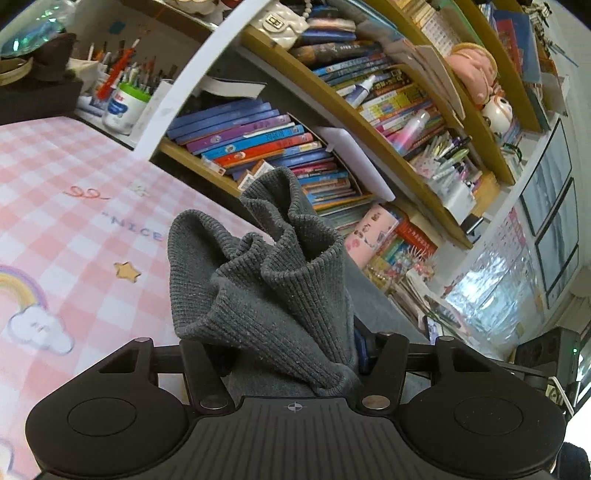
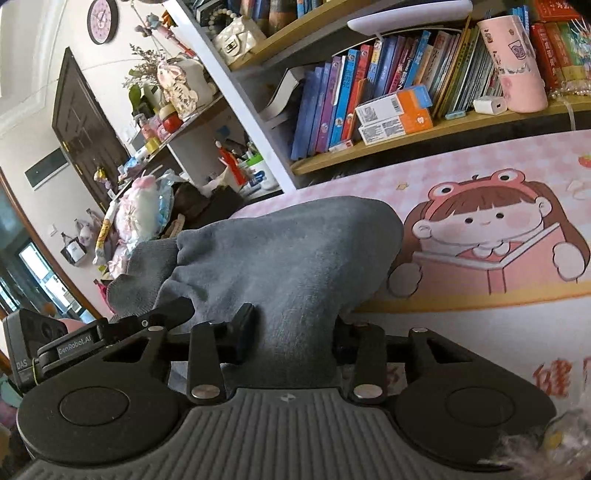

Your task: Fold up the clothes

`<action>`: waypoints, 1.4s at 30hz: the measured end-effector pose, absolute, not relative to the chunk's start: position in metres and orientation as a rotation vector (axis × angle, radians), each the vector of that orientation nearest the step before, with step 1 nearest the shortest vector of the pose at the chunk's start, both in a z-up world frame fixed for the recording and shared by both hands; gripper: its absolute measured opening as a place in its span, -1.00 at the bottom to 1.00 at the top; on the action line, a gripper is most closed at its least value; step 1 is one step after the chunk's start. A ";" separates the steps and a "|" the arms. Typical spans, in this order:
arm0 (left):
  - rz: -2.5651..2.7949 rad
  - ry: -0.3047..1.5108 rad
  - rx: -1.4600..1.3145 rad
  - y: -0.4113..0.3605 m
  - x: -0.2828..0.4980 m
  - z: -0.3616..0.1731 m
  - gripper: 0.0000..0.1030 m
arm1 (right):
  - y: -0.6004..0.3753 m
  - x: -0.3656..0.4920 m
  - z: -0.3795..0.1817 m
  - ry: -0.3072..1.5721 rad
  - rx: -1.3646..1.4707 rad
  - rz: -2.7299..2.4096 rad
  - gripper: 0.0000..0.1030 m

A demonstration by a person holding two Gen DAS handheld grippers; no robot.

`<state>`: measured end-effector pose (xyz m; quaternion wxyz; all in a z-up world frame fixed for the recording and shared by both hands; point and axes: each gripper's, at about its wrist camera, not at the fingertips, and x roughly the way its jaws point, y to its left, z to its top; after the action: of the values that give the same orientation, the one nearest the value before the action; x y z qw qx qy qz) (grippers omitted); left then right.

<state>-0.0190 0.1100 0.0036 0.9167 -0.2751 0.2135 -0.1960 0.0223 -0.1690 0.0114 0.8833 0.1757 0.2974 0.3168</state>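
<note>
worktop point(image 1: 74, 192): pink checked cover | bookshelf point(image 2: 369, 147): behind it | grey knit garment point(image 1: 266, 280): bunched, lifted above worktop between both claws | left claw point(image 1: 295, 354): pinching ribbed edge | right claw point(image 2: 295, 332): pinching cloth

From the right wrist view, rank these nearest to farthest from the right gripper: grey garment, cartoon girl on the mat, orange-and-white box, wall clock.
1. Grey garment, clamped in the right gripper.
2. Cartoon girl, on the mat, right.
3. Orange-and-white box, on the shelf beyond.
4. Wall clock, far upper left.
</note>
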 end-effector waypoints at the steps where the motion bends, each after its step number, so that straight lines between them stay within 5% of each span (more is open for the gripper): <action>1: -0.404 0.444 -0.562 0.108 -0.014 0.004 0.11 | -0.170 0.026 0.011 0.618 0.368 0.657 -0.28; 42: -0.446 0.494 -0.454 0.063 0.112 0.008 0.11 | -0.210 0.134 0.002 0.587 0.375 0.586 -0.28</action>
<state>0.1118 0.0633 0.0083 0.9200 -0.2209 0.2402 -0.2171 0.1336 -0.2099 0.0020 0.8982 0.1811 0.2836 0.2829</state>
